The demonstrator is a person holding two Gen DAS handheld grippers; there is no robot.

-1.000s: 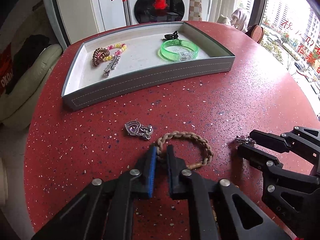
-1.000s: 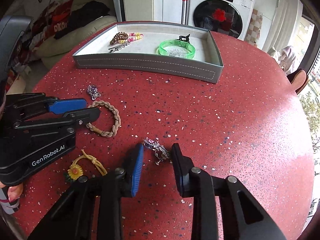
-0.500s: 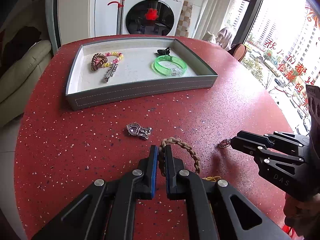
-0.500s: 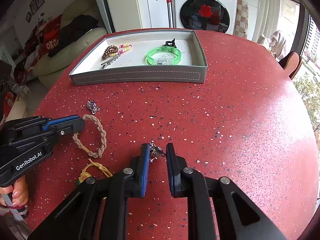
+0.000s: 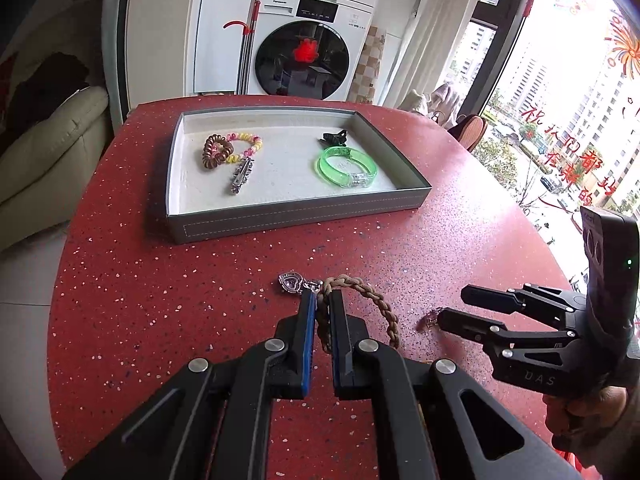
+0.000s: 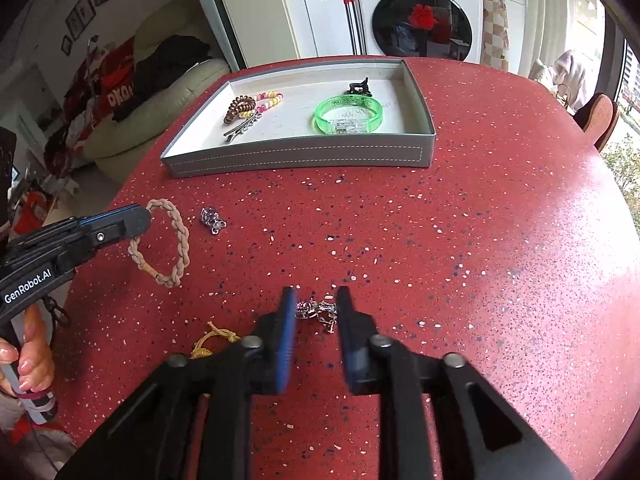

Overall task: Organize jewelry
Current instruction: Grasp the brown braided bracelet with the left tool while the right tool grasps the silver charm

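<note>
Your left claw [image 5: 319, 307] stays pinched on the tan braided cord bracelet [image 5: 362, 310], now lifted clear of the red speckled table [image 5: 160, 300] — tray-bound. Your right claw [image 6: 313, 312] is spreading, and the small silver chain piece [image 6: 316, 310] lies loose between its pads — regrasp needed.

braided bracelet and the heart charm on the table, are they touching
Apart. The right wrist view shows bare red table between the braided bracelet and the heart charm; the bracelet hangs clamped in the left hand-held gripper.
</note>
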